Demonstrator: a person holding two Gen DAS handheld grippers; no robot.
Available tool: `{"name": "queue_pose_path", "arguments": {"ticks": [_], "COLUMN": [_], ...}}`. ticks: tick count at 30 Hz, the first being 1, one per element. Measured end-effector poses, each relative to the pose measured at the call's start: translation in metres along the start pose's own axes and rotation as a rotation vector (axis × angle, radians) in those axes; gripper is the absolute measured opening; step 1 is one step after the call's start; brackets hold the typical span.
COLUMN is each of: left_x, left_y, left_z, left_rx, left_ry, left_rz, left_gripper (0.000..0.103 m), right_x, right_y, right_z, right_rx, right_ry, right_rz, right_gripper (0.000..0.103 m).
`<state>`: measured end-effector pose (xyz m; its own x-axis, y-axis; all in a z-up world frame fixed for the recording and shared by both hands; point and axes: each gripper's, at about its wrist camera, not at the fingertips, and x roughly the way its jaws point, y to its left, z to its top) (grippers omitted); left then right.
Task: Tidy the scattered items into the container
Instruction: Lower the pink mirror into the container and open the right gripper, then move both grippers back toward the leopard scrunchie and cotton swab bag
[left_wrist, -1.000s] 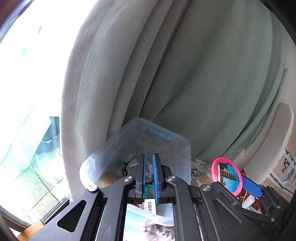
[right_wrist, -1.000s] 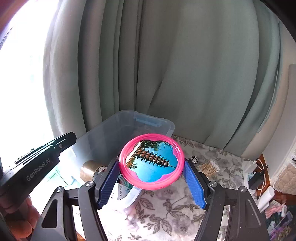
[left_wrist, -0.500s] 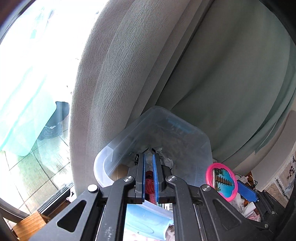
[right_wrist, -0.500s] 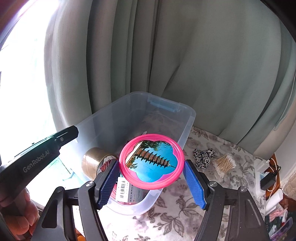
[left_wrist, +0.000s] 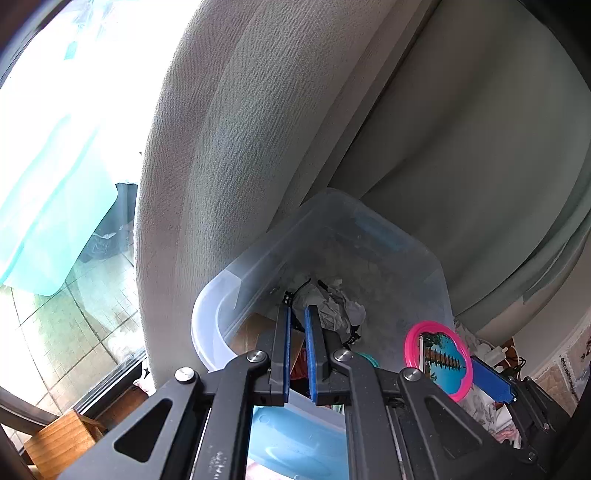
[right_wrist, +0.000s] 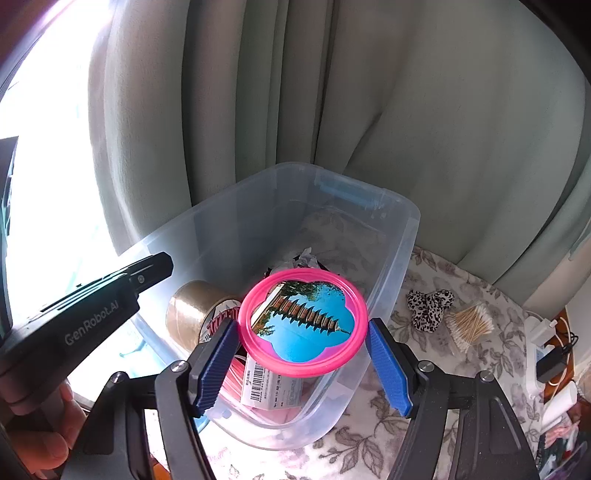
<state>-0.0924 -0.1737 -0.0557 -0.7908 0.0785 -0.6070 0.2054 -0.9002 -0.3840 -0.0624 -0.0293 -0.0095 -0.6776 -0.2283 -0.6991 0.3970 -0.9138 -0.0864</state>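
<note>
The right gripper (right_wrist: 302, 363) is pinching a round pink-rimmed mirror (right_wrist: 303, 322) between its two blue pads, one pad on each side of the rim, and is holding it face up over the near end of the clear plastic container (right_wrist: 395, 258). A pagoda against blue sky is showing in the glass. The same mirror is showing in the left wrist view (left_wrist: 439, 360), off to the right of the container (left_wrist: 417, 258).

The left gripper (left_wrist: 297, 354) is hovering at the container's left rim with its blue pads pressed nearly together, a thin gap between them and nothing gripped that I can make out. The person's hand (right_wrist: 44, 439) is wrapping its handle at the lower left of the right wrist view.

Inside the container, a roll of brown tape (right_wrist: 192, 314) is lying against the left wall, a pink packet with a barcode label (right_wrist: 273, 387) is sitting under the mirror at the near end, and crumpled white paper (left_wrist: 332, 306) is lying farther back.

The container is standing on a floral tablecloth (right_wrist: 373, 439). Still out on the cloth, toward its right edge and well apart from the container, a leopard-print scrunchie (right_wrist: 428, 306) is lying just beside a bundle of cotton swabs (right_wrist: 471, 325). Grey-green curtains (right_wrist: 406, 110) are hanging behind the far edge.
</note>
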Motion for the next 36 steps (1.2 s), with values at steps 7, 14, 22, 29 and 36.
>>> {"name": "queue_pose_path", "arguments": {"ticks": [7, 14, 22, 29, 36], "left_x": [0.006, -0.003, -0.012, -0.016, -0.026], "left_y": [-0.001, -0.006, -0.011, -0.019, -0.026], "left_z": [0.002, 0.000, 0.001, 0.000, -0.002], "left_rx": [-0.001, 0.008, 0.024, 0.039, 0.049], "left_ry": [0.009, 0.006, 0.005, 0.005, 0.005], "left_rz": [0.006, 0.005, -0.003, 0.002, 0.022], "left_gripper": [0.007, 0.008, 0.021, 0.045, 0.057], "right_x": [0.006, 0.010, 0.007, 0.001, -0.014], "right_y": [-0.001, 0.003, 0.004, 0.000, -0.008], "right_z": [0.001, 0.003, 0.002, 0.001, 0.000], "right_rx": [-0.009, -0.023, -0.019, -0.006, 0.013], "right_ry": [-0.005, -0.008, -0.012, -0.018, -0.043], "right_rz": [0.012, 0.038, 0.050, 0.058, 0.059], "right_gripper": [0.074, 0.074, 0.074, 0.074, 0.074]}}
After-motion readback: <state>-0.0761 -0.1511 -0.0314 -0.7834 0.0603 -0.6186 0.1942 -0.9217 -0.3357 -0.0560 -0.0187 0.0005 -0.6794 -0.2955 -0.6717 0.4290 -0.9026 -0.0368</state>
